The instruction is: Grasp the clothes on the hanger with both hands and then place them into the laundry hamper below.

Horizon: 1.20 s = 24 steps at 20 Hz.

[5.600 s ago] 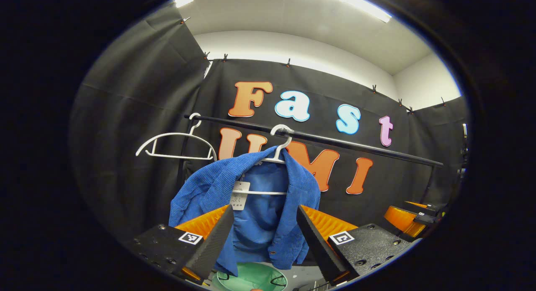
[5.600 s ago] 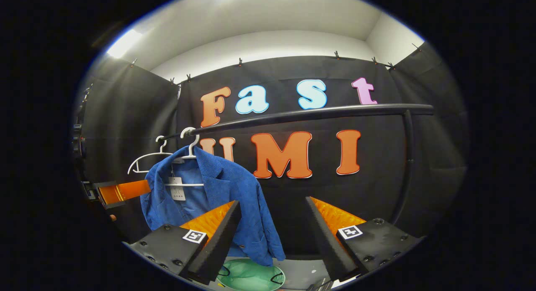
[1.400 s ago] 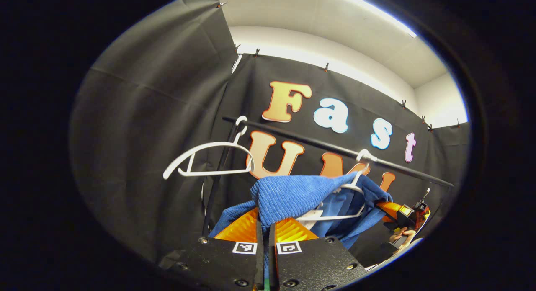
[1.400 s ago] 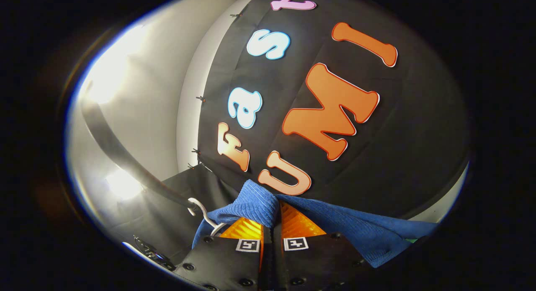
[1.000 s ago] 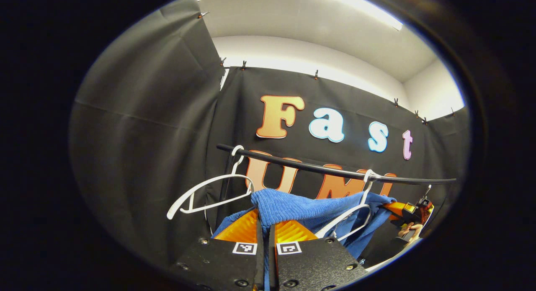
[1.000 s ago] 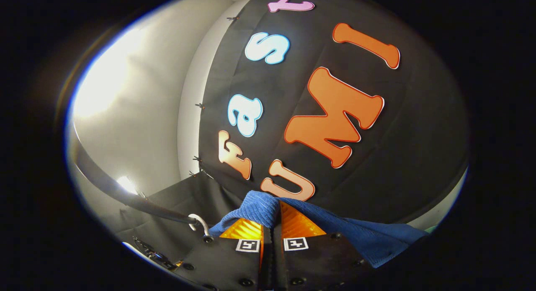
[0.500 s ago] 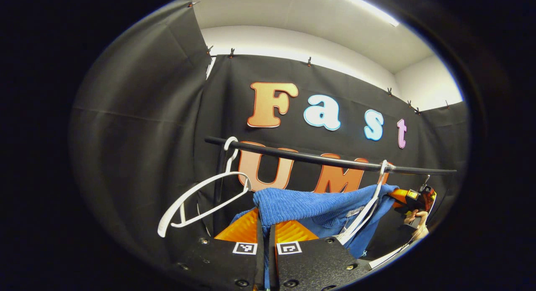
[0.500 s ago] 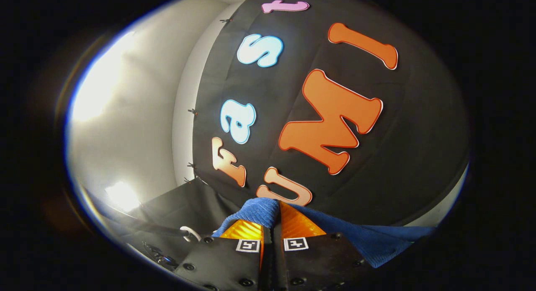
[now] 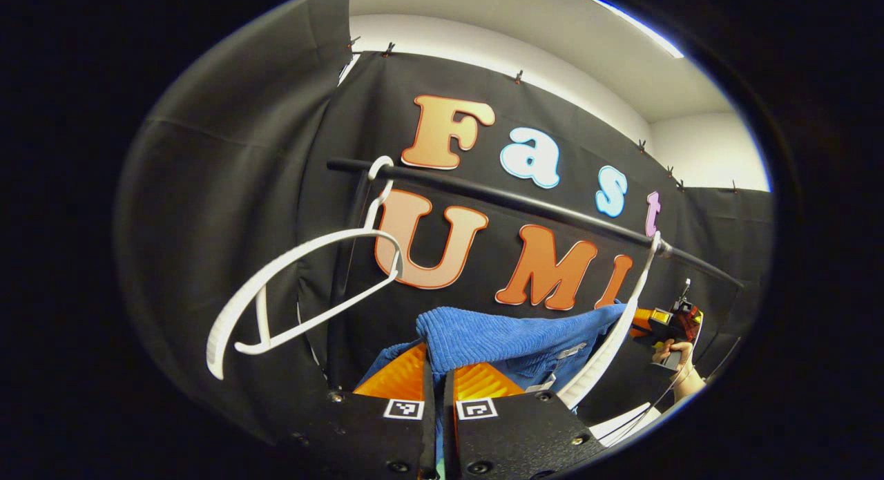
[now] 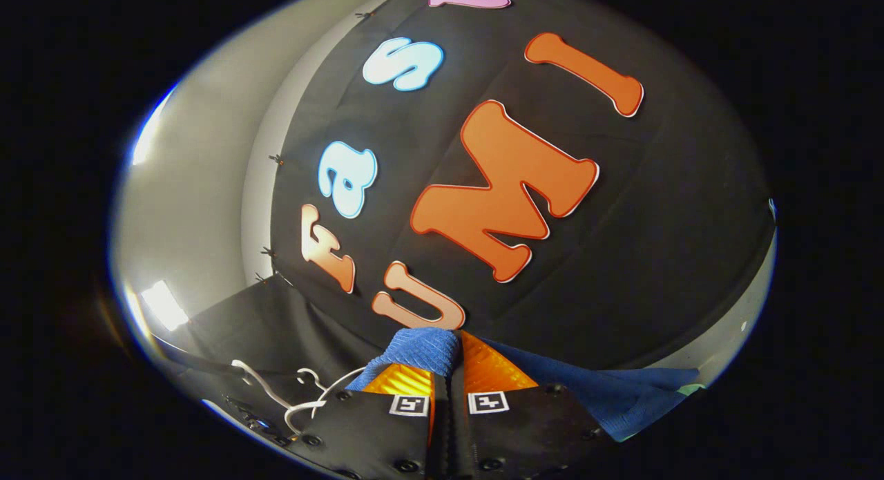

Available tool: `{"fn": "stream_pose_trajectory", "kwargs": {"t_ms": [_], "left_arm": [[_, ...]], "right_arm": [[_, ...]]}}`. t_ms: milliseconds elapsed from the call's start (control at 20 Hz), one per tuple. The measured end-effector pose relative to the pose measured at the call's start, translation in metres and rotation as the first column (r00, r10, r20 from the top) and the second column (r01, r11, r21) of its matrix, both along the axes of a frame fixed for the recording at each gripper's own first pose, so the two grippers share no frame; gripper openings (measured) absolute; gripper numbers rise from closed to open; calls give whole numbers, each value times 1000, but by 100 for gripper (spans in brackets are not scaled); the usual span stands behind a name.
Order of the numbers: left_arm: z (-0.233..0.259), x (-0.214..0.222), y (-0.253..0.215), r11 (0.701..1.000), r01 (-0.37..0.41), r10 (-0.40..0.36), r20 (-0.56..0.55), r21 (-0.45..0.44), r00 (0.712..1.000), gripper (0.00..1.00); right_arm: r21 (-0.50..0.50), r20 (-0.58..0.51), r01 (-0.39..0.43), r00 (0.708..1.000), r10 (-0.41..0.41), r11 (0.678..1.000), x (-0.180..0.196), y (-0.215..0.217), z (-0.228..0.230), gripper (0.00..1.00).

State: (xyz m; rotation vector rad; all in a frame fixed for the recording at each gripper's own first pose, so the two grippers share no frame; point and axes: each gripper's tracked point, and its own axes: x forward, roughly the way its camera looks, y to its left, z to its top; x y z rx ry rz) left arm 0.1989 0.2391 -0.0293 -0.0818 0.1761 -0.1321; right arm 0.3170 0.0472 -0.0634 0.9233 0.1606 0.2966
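Note:
A blue corduroy jacket (image 9: 504, 335) stretches between my two grippers. In the left gripper view my left gripper (image 9: 436, 359) is shut on one bunched edge of it. From there the cloth runs right to the right gripper (image 9: 663, 324), held by a hand (image 9: 680, 373). The white hanger (image 9: 621, 328) hangs steeply tilted from the black rail (image 9: 525, 202), its lower end against the jacket. In the right gripper view my right gripper (image 10: 447, 359) is shut on a fold of the jacket (image 10: 421, 347), and the rest trails off to the lower right.
An empty white hanger (image 9: 290, 293) hangs tilted on the rail's left end, close to my left gripper. In the right gripper view both white hangers (image 10: 304, 397) sit low at the left. The black cloth wall stands right behind the rail.
Both grippers, open 5.6 s ago, are now shut on the jacket. In the last second the jacket has dropped below the rail and its hanger has swung steeply to the right.

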Motion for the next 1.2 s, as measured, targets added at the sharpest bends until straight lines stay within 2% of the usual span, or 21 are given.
{"fn": "stream_pose_trajectory", "kwargs": {"t_ms": [50,500,900,1200], "left_arm": [[-6,0,1,1000,0,0,-9,-2,1000,6],[-37,-21,5,1000,-13,13,-31,20,999,4],[-79,-59,-4,999,-35,38,-114,26,993,4],[-105,-90,-27,993,-27,45,-149,118,988,4]], "right_arm": [[-2,-4,0,1000,0,1000,-1,-1,-4,7],[-58,-62,-29,998,25,998,-22,-1,-41,7],[-113,-118,-44,993,31,993,-64,-17,-81,7],[-144,-143,-36,990,15,989,-110,-32,-106,7]]}}
